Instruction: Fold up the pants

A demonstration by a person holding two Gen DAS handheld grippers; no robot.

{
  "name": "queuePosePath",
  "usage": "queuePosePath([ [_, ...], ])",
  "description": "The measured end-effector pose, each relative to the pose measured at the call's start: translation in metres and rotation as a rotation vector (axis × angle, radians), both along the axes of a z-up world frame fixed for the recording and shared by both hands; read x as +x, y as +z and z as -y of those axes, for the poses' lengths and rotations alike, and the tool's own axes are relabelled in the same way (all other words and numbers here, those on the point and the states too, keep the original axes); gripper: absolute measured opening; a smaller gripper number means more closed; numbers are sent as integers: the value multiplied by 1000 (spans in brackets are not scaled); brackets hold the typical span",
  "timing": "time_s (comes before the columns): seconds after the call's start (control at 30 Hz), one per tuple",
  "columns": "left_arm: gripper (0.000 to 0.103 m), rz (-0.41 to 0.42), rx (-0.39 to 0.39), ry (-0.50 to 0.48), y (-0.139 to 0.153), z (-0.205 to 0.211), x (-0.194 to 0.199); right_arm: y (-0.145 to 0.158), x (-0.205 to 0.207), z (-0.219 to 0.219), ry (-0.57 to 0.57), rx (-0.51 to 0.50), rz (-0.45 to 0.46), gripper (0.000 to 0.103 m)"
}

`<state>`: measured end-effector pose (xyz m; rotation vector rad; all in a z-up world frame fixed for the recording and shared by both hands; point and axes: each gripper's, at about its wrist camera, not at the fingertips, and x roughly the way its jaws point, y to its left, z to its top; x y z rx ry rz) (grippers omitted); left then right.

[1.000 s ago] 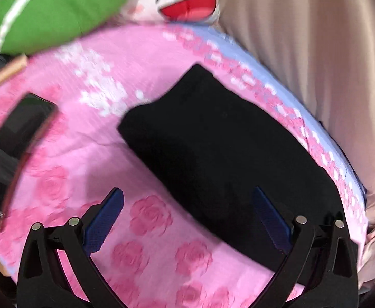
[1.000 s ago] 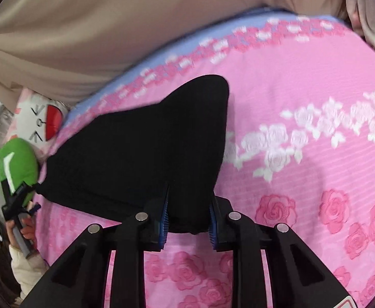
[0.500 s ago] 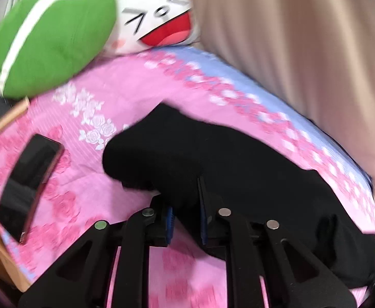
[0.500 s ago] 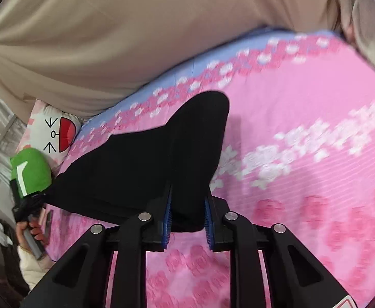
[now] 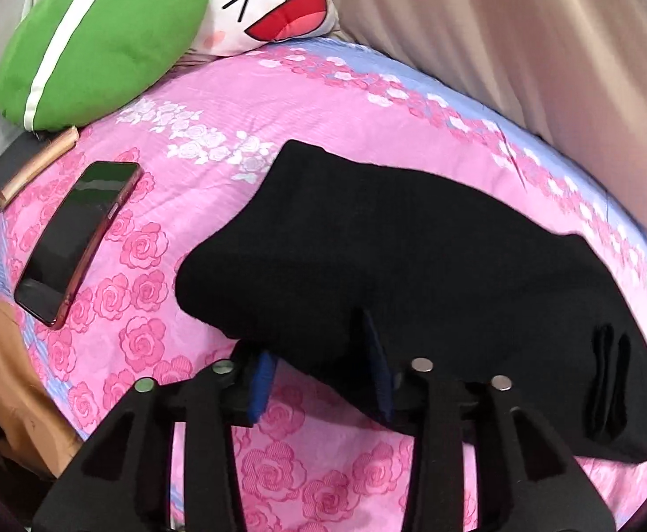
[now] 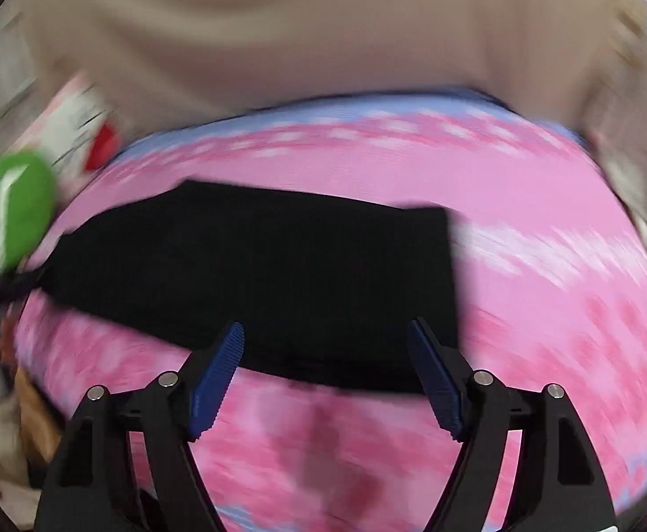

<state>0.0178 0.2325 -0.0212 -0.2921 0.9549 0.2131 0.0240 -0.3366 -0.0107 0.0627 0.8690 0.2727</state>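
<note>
The black pants (image 5: 390,257) lie folded as a long band on the pink rose-print bedspread (image 5: 217,102). In the left wrist view my left gripper (image 5: 319,372) has its blue pads (image 5: 376,368) partly apart, with the near edge of the pants between them. In the blurred right wrist view the pants (image 6: 279,275) lie flat, and my right gripper (image 6: 325,372) is open and empty just at their near edge.
A phone in a red case (image 5: 75,239) lies on the bedspread left of the pants. A green cushion (image 5: 97,35) and a white cartoon-face pillow (image 5: 270,0) sit at the far left. A beige curtain (image 5: 523,35) hangs behind the bed.
My right gripper has let go of the pants end and opened wide; that end now lies flat. My left gripper shut on the near edge, then its jaws widened.
</note>
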Motion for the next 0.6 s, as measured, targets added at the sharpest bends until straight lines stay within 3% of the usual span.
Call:
queuePosePath([
  [0.1,47,6,-44,-15,-4,-5,3,-10,14,-86,212,-22,0,74],
  [0.23,52,24,-51,-42,-8,-7,13,-42,44,-153,296,-142,-16,71],
  [0.27,52,30,-50,-48,-8,-9,16,-53,53,-161,289,-151,-28,62],
  [0.3,52,32,-56,-48,-7,-11,17,-56,60,-163,274,-149,-34,46],
  [0.33,52,39,-76,-53,-6,-15,19,-52,66,-160,246,-135,-34,19],
  [0.4,52,52,-101,-72,-3,-22,19,-24,71,-144,197,7,-18,16],
  [0.47,52,68,-112,-104,-5,-25,18,-12,73,-145,184,19,18,20],
  [0.53,52,53,-103,-137,-12,-26,19,-33,90,-157,220,-53,-73,43],
  [0.6,53,49,-100,-195,-9,-24,9,-40,97,-165,201,-69,-123,47],
])
